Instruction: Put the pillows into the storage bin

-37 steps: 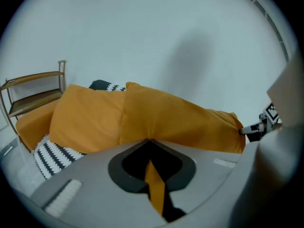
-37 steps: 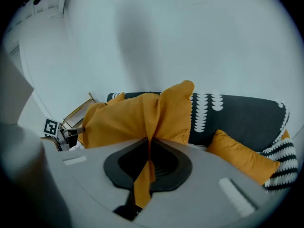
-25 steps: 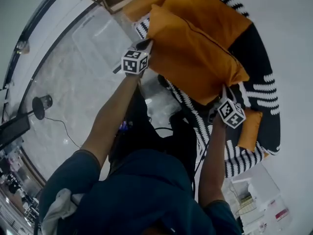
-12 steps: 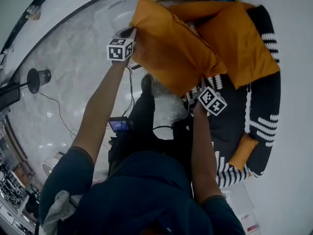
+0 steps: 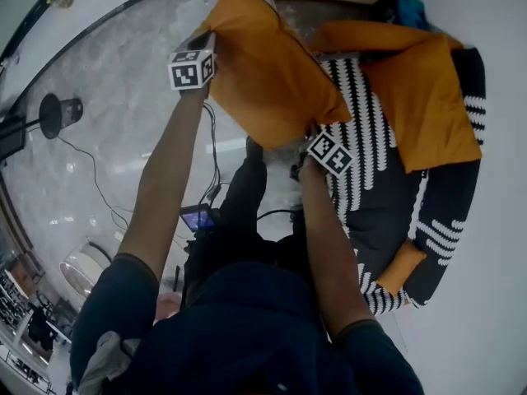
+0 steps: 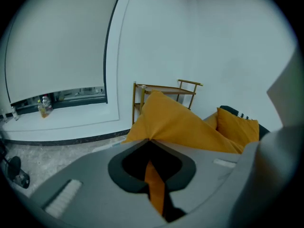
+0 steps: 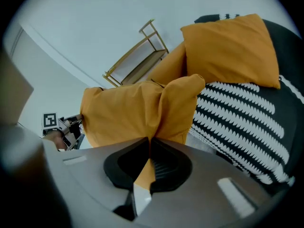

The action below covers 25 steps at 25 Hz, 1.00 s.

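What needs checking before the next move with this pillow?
1. Left gripper grip: fingers pinched shut on the held pillow's fabric. Ok.
2. Right gripper grip: fingers shut on another edge of the same pillow. Ok.
3. Pillow clear of the striped sofa: it hangs between both grippers, beside the sofa. Ok.
4. Storage bin located and open: not clearly visible in any view. Cannot tell.
5. All pillows collected: a second pillow and a small pillow lie on the sofa. Not ok.
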Motion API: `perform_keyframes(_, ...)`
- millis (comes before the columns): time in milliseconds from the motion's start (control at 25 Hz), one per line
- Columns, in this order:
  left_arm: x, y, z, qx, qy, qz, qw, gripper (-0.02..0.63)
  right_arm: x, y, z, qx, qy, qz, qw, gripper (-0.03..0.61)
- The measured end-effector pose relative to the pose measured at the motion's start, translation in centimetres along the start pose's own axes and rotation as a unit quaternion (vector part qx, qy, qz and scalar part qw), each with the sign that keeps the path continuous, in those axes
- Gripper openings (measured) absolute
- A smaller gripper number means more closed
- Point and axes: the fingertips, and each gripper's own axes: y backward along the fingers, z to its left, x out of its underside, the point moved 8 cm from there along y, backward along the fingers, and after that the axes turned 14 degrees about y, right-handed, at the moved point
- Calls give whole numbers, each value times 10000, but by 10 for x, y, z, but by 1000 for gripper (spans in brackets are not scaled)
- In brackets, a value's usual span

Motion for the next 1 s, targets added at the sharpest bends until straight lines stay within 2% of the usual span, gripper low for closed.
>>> perform_keyframes(240, -15, -35, 46, -245, -387, 189, 9988, 4, 22, -82, 33, -205, -322, 876, 9954, 18)
perform_keyframes(440, -23, -59, 78, -347, -721, 328, 9963, 5, 39, -137, 62, -388, -354, 1529, 9868, 17)
perform_keyframes(560, -25, -74, 92, -426, -777, 405, 9952, 5, 45, -163, 72, -471, -364, 1855, 9808, 17)
perform_keyframes(800, -17, -97, 103, -542, -755, 527, 9943, 5, 53, -195, 73, -485, -431, 2242, 9724, 17)
perform_keyframes(1000, -15, -116, 105, -541, -767, 631, 9936, 5, 46, -208, 68, -334, -448, 2255, 9727, 17)
